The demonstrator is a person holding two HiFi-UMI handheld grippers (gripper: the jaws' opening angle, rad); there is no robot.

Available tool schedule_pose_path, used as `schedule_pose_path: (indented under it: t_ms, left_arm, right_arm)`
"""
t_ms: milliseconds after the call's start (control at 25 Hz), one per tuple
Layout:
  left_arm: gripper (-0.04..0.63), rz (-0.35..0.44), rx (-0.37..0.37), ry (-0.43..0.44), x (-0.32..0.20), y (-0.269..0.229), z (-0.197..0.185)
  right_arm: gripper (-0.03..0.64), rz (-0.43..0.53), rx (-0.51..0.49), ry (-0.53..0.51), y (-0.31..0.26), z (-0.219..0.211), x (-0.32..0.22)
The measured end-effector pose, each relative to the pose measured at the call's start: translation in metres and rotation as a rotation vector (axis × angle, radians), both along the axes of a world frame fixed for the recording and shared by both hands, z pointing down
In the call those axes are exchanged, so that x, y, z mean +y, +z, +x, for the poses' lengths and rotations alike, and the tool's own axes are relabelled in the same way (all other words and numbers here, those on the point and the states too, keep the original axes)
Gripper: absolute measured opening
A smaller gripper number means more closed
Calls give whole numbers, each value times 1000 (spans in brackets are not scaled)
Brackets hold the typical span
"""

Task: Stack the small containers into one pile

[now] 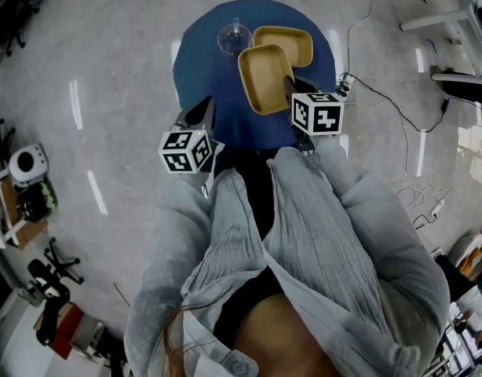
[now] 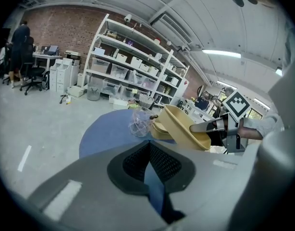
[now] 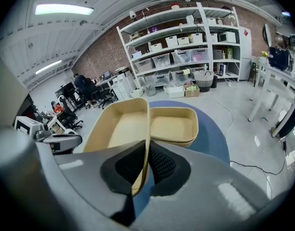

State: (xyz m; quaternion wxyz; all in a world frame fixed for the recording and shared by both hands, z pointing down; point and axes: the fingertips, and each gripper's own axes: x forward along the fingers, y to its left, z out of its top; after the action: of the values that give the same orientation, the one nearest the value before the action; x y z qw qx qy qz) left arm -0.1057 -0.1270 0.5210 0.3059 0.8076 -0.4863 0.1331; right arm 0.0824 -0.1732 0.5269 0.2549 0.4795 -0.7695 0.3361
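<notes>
While the right gripper (image 3: 146,160) is clamped on the near wall of a shallow tan plastic container (image 3: 121,129), that container hangs tilted above the round blue table (image 3: 212,141). In the head view it sits at 7 o'clock of a matching tan container (image 3: 172,124), which rests flat at the table's 1 o'clock. That one may already be two nested; I can't confirm.

The left gripper (image 2: 149,150) is closed on nothing, at the table's 7 o'clock edge. A clear drinking glass (image 2: 139,121) stands at 12 o'clock.

Step in hand, as I judge it: carry, pre-nesting. Next I'd shift toward 1 o'clock, level the container, align the rims, lower it, then open the jaws, keeping clear of the glass.
</notes>
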Motion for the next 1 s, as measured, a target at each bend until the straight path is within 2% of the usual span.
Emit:
schedule_pose_path:
  t_ms: [200,480,600,720,1000]
  left_arm:
    - [14,-4,-3,-1,-9,0,16]
    - [14,-4,-1,-33,-20,-2,38]
    - [14,-5,0,-52,-24,-4,46]
    - [14,-12,-4,-80,-26,-4,51]
    - [14,-30,-13,-167,-27,-2,57]
  right_arm:
    - [12,7,30,-55,-6,28,-19]
    - [11,95,158,-287,-20,61,-73]
    - [9,109,177,-383,-24,71,-97]
    - [9,113,197,-501,-22,72,-118]
    - [9,142,276,-852,-6,58,-148]
